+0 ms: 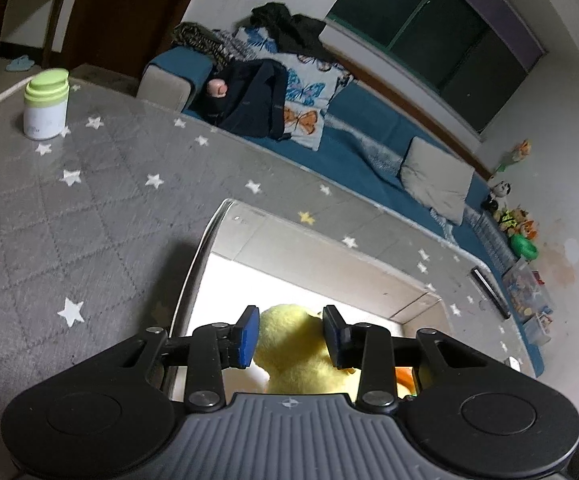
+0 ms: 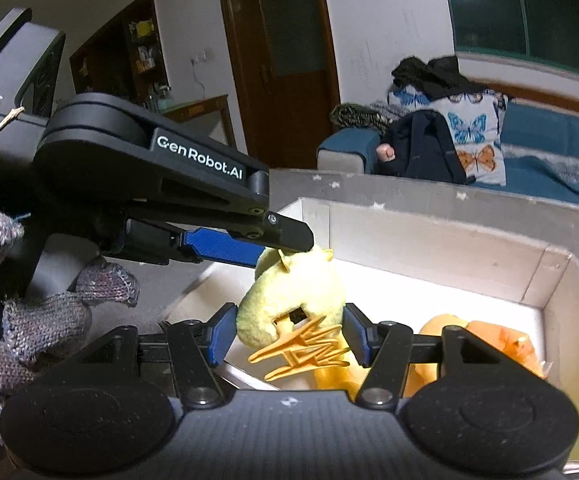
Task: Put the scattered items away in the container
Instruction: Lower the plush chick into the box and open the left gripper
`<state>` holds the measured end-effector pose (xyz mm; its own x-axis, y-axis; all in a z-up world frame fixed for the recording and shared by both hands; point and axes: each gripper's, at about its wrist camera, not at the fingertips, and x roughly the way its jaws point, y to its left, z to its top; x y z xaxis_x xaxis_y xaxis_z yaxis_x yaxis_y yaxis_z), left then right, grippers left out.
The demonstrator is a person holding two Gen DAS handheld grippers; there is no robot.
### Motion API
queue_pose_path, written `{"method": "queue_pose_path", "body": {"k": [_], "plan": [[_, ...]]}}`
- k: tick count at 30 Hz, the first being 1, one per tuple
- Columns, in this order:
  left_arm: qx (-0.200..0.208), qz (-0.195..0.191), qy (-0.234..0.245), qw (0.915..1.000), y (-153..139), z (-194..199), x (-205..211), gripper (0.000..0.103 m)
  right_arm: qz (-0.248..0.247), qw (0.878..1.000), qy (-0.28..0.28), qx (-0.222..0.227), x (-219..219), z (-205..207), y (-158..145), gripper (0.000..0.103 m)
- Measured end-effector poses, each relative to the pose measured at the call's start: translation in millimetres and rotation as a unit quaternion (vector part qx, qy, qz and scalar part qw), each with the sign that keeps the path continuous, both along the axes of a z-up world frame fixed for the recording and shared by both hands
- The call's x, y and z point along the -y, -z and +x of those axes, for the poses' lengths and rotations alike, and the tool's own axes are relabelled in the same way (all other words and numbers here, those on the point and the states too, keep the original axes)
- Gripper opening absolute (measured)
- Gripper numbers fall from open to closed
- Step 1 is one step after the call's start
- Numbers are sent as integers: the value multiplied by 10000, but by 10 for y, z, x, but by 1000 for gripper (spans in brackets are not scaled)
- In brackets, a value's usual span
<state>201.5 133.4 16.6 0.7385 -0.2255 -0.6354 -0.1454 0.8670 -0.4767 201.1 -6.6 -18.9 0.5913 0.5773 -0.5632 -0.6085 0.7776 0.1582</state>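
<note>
Two handheld grippers are carrying a yellow plush duck [image 2: 289,300] over the open white box [image 2: 549,276] sitting on a grey star-patterned mat [image 1: 69,220].

At far left in the left wrist view, a white jar with a green lid [image 1: 45,104] is standing on the mat, well apart from the box. Nearer the centre, the left gripper [image 1: 291,336] is reaching in over the box's left rim, its blue pads set against either side of the plush's upper end; the jaws are partly apart, and the fur is filling the gap between them. In the right wrist view, a gloved hand [image 2: 45,312] is steadying that tool at the left edge. The right gripper [image 2: 289,338] is clamped on the toy's lower body, just above its orange webbed feet [image 2: 301,348], with both pads pressing into the fur. To the right, inside the box, another orange soft toy [image 2: 501,344] is already lying against the far wall. Beyond the mat, a blue sofa [image 1: 349,160] is running along the wall.

The step in hand appears to be the placing of the duck. The next move probably calls for lowering it into the free space on the box's left side, then spreading both sets of jaws and lifting clear without dragging the toy out.
</note>
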Motion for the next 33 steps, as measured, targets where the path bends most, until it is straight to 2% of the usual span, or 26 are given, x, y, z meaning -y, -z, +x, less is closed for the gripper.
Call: {"method": "queue_pose_path", "body": {"k": [8,15,28,33], "plan": [[-143,17,-37,9999,135,54,-29,37,-135,9998,-17,-135,-77,63,147,58],[-225,104,-38,9997,158,33,-32,38,-155,9998,9,-112,-83,38,134,58],[-34,375,10,9993,-6,-188,79,38,-93,9998,43,148,67,-148,-67,59],[89,600,27,9982,-101,-363,141,38,-69,9998,68,183,152,-285,-108,67]]}}
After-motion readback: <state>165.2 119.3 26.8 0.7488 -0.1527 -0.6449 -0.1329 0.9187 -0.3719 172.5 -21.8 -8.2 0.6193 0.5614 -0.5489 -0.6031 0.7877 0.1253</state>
